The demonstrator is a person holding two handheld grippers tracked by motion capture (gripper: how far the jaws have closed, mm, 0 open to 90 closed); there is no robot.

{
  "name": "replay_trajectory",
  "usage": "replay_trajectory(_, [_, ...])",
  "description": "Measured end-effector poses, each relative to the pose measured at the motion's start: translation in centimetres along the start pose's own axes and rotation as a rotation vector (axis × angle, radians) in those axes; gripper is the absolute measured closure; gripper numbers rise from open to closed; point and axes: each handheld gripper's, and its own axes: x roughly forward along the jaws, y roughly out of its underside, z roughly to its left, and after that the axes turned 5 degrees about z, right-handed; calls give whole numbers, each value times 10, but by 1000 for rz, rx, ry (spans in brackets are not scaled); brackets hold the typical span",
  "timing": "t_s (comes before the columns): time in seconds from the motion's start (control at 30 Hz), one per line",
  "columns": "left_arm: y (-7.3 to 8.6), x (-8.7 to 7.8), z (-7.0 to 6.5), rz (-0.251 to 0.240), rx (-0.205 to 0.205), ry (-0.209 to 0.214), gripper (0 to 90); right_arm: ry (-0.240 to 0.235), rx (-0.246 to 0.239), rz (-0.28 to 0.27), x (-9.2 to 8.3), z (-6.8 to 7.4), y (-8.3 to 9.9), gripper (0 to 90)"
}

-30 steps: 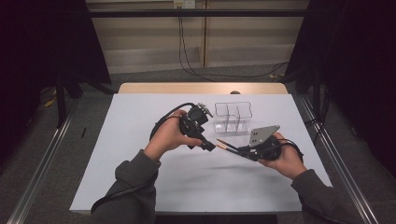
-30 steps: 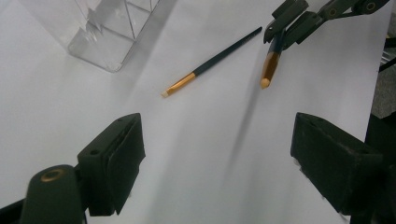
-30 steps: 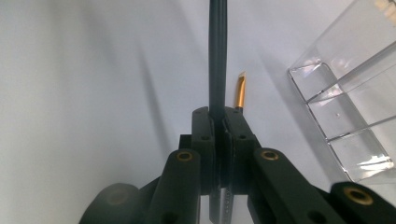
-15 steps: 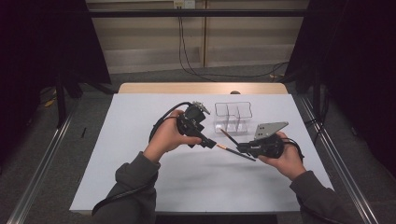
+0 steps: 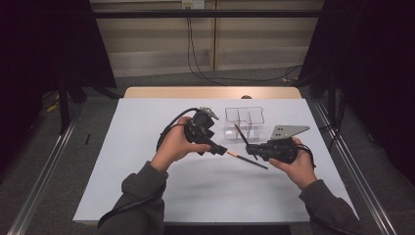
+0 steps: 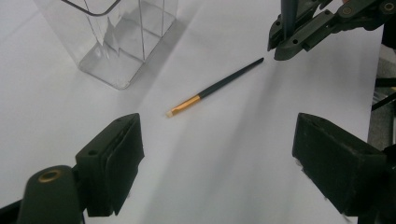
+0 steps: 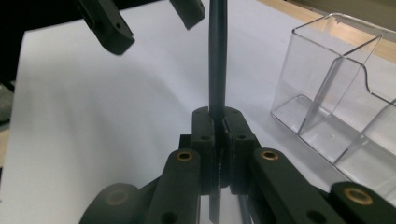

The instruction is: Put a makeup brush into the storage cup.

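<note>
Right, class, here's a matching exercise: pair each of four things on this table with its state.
1. left gripper
2. right gripper
3. orange-banded brush
4. clear organiser

a. lying flat on the table
b. shut on a thin dark stick
c. open, holding nothing
d. standing upright, nothing in it

Pairs: 1-c, 2-b, 3-a, 4-d

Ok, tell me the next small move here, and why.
Probably carry the right gripper over the clear organizer and lower the dark stick it clamps into a compartment. The left gripper is open, and the brush lies on the table.
</note>
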Motion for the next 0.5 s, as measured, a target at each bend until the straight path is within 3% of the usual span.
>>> replay_trajectory(0.33, [2, 1, 1, -62, -33, 6, 176, 18, 42, -65, -2, 0, -3, 849])
replay_trajectory(0.4, [2, 3, 1, -102, -44, 19, 181, 20, 45, -73, -2, 0, -3, 849])
replay_trajectory(0.5, [3, 3, 1, -120, -53, 16, 183, 25, 49, -86, -2, 0, -4, 849])
